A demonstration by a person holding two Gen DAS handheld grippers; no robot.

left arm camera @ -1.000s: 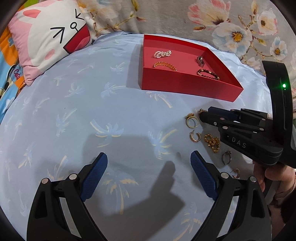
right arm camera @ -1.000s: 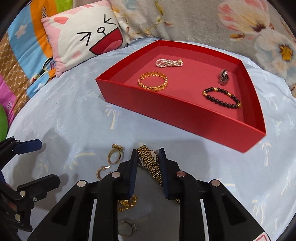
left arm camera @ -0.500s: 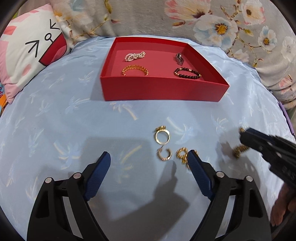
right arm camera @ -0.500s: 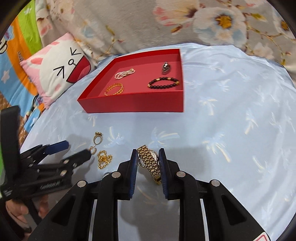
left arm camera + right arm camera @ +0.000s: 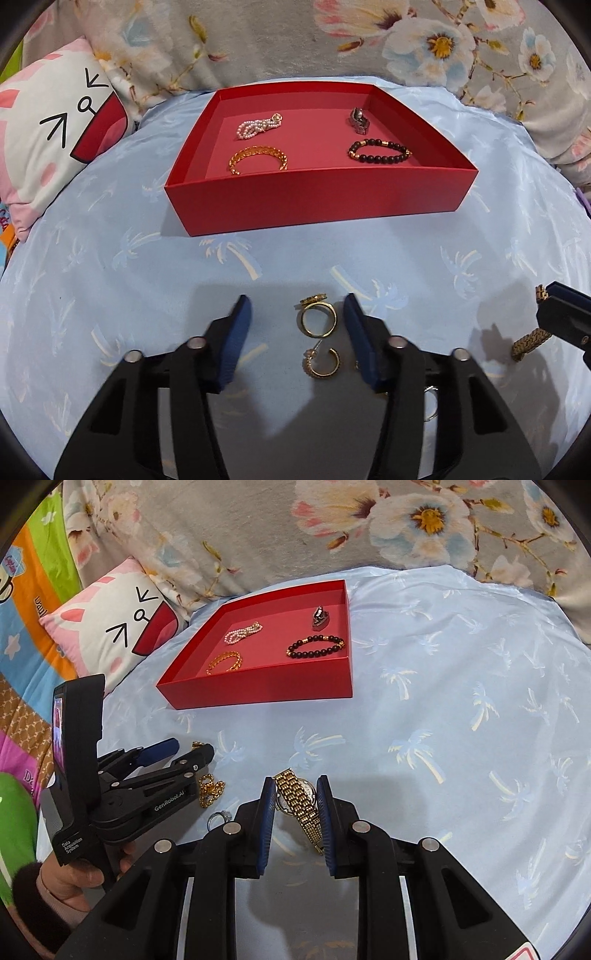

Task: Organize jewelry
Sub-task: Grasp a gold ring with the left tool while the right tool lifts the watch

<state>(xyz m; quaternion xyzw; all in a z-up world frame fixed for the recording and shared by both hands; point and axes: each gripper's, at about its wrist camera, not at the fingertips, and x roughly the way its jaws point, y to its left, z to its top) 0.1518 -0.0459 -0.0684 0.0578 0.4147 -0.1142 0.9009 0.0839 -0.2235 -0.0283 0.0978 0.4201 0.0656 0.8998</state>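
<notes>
- My right gripper (image 5: 295,812) is clamped on a gold metal-link wristwatch (image 5: 300,802); its blue pads press the band from both sides, and the watch is lifted above the light blue palm-print bedsheet (image 5: 461,720).
- My left gripper (image 5: 297,332) stands with a gap between its blue pads (image 5: 236,338), and its jaws have just been closing. Two items lie between them on the sheet: a gold ring with a decorated top (image 5: 317,317) and, nearer, a gold open-hoop earring (image 5: 322,363). I see neither pad touching either item.
- Just right of the left gripper, in the right wrist view, a gold chain piece (image 5: 210,788) and a silver ring (image 5: 218,818) lie on the sheet. A person's hand (image 5: 74,878) holds the left gripper's handle.
- Farther off sits a shallow red rectangular cardboard tray (image 5: 321,201). It holds a pink-white pearl bracelet (image 5: 258,125) at far left, a gold link bangle (image 5: 258,158) at near left, a dark metal ring (image 5: 359,120) at far right and a black bead bracelet (image 5: 378,151) at near right.
- Left of the tray lies a pink-and-white cartoon-face pillow (image 5: 118,627). Beyond both lies a grey floral blanket (image 5: 332,40).
</notes>
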